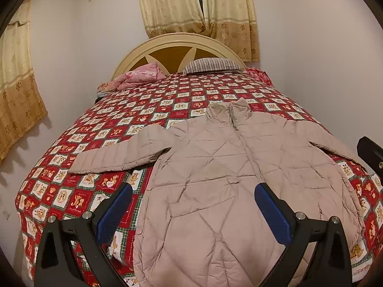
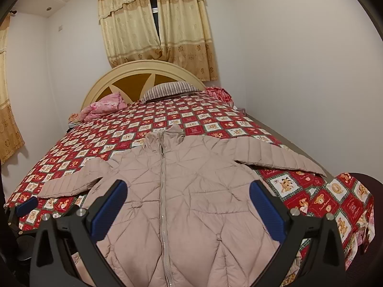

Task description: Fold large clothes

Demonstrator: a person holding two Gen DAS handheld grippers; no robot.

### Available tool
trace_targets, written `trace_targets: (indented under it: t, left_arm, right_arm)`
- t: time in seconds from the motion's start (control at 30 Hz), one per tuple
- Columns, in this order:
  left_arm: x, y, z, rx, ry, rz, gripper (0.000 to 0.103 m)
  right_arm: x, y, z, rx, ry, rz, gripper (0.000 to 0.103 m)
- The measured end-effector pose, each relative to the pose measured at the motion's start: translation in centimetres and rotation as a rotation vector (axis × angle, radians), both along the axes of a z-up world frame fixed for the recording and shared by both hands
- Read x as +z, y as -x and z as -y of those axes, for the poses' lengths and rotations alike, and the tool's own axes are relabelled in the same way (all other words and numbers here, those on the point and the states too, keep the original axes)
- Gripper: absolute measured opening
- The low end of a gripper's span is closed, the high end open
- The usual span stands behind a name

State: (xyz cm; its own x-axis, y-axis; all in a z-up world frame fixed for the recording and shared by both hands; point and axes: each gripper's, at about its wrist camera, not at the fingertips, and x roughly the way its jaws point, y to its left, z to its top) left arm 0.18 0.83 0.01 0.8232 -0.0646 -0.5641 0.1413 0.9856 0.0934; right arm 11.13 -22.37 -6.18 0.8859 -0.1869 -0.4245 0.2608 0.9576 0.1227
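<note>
Bed with red-and-cream bear-print patchwork bedspread [image 1: 79,196]; on it, front up, sleeves spread, a zipped beige quilted puffer jacket [image 2: 191,191]. Left gripper [image 1: 191,205] and right gripper [image 2: 189,205]: jaws wide apart, empty, above its lower half. Risk: slippery padded shell may slide or spring open if pinched thinly.

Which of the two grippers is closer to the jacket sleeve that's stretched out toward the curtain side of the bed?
Left. The left gripper hovers open over the jacket half nearest that sleeve. The right gripper hovers open over the other half, farther away.
</note>
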Motion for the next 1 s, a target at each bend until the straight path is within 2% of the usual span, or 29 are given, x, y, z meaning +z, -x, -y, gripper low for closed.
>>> trace_targets:
  t: [1.0]
  left_arm:
    - [-0.03, 0.06, 0.05, 0.000, 0.000, -0.001, 0.102]
  right_arm:
    - [0.04, -0.05, -0.24, 0.000, -0.003, 0.000, 0.103]
